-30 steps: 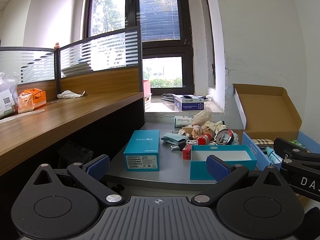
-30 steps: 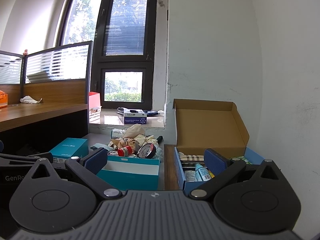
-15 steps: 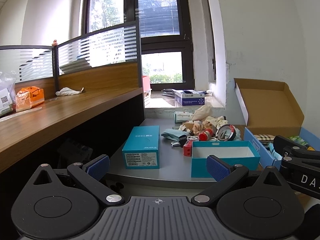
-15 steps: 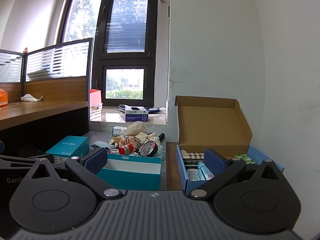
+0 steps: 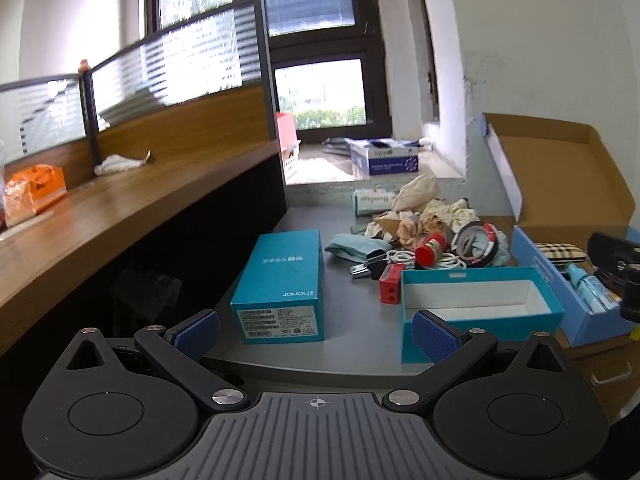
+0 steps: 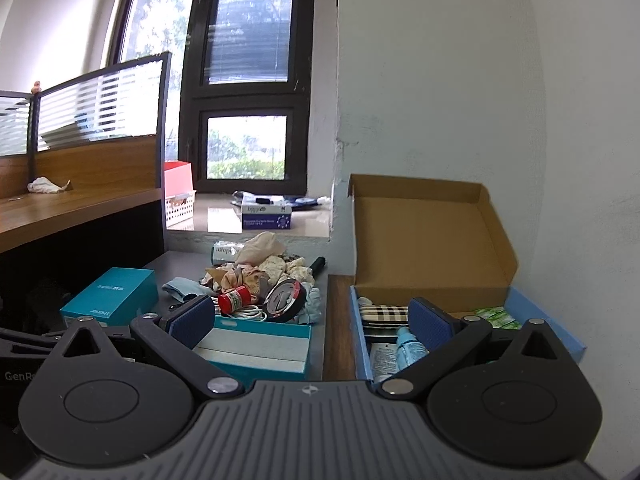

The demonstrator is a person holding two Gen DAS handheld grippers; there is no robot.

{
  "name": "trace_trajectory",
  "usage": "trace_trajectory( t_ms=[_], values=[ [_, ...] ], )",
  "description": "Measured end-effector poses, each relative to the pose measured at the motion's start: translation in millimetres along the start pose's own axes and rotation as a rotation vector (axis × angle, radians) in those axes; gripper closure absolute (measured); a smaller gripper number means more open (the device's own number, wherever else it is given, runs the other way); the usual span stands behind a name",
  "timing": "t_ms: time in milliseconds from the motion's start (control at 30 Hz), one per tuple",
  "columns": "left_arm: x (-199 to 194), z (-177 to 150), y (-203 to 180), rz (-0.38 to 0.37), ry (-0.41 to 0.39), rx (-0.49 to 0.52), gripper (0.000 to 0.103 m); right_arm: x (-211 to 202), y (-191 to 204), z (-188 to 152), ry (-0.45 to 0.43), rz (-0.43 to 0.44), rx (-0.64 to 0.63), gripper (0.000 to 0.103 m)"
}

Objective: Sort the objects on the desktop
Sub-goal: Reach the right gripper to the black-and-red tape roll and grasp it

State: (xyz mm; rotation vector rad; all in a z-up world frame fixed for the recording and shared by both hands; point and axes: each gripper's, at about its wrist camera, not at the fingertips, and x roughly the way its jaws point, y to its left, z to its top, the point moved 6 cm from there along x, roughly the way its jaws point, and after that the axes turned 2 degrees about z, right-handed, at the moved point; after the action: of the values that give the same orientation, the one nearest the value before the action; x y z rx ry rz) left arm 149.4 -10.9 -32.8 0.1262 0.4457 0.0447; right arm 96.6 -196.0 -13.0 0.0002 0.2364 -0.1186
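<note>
Both grippers, left [image 5: 316, 332] and right [image 6: 310, 322], hover with jaws apart, holding nothing. The closed teal box [image 5: 282, 280] lies flat (long axis running away from the left camera); the open tray [image 5: 480, 304] lies crosswise beside it.

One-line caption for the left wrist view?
Open left claw faces a closed teal box, an empty teal tray and a clutter pile.

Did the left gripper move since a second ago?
Yes. The left gripper moved forward, closer to the closed teal box, which now looks bigger and nearer its fingers. It is open and empty.
</note>
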Motion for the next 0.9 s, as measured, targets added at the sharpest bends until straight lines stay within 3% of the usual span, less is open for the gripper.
trace_trajectory(
  t_ms=[567, 900],
  values=[
    [83.7, 17.1, -4.0, -0.1, 0.093, -0.029, 0.0, 150.6, -14.9, 4.9, 0.235, 0.209, 0.103, 0.001],
    [100.5, 7.7, -9.0, -0.163, 0.105, -0.045, 0.0, 241.4, -23.1, 0.1, 0.39, 0.323, 0.184, 0.039]
  ],
)
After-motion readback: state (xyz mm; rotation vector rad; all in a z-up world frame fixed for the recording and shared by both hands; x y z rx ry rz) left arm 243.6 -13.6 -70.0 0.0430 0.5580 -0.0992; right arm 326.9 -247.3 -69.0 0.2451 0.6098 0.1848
